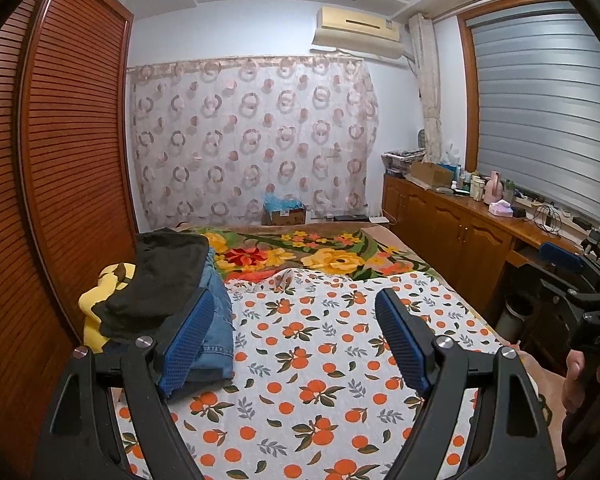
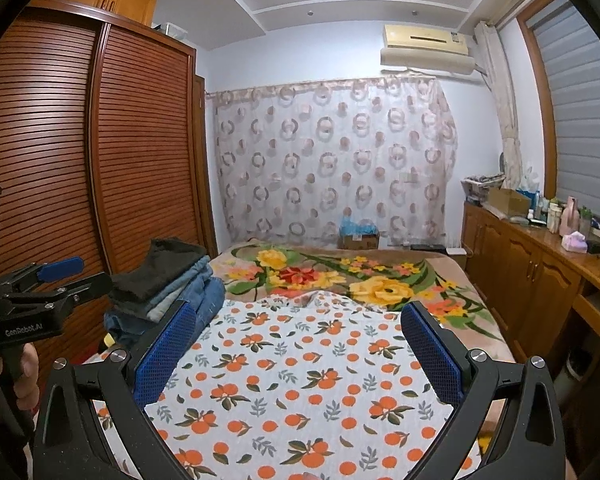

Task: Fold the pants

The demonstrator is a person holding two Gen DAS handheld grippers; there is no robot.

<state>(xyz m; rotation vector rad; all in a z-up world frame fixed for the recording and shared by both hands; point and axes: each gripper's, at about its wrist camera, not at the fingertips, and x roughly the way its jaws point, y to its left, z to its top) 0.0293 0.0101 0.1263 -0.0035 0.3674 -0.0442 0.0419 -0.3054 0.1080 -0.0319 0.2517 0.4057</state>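
Soft, even indoor light, faint shadows, sharp focus, strong fisheye bending and black vignette at the corners.

left gripper (image 1: 300,312) jaws apart, pants (image 1: 168,276) seemingly stacked

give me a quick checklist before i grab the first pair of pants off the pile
1. Left gripper open and holding nothing: ok.
2. Right gripper open and holding nothing: ok.
3. Pile of clothes within sight, at the left edge of the bed beside the wardrobe: ok.
4. Folding space on the orange-print sheet in front of both grippers, nothing lying on it: ok.
5. Top item is pants: cannot tell; a dark garment lies on top, with jeans under it.
6. Pile is steady enough to lift one piece alone: cannot tell; layers overlap unevenly.
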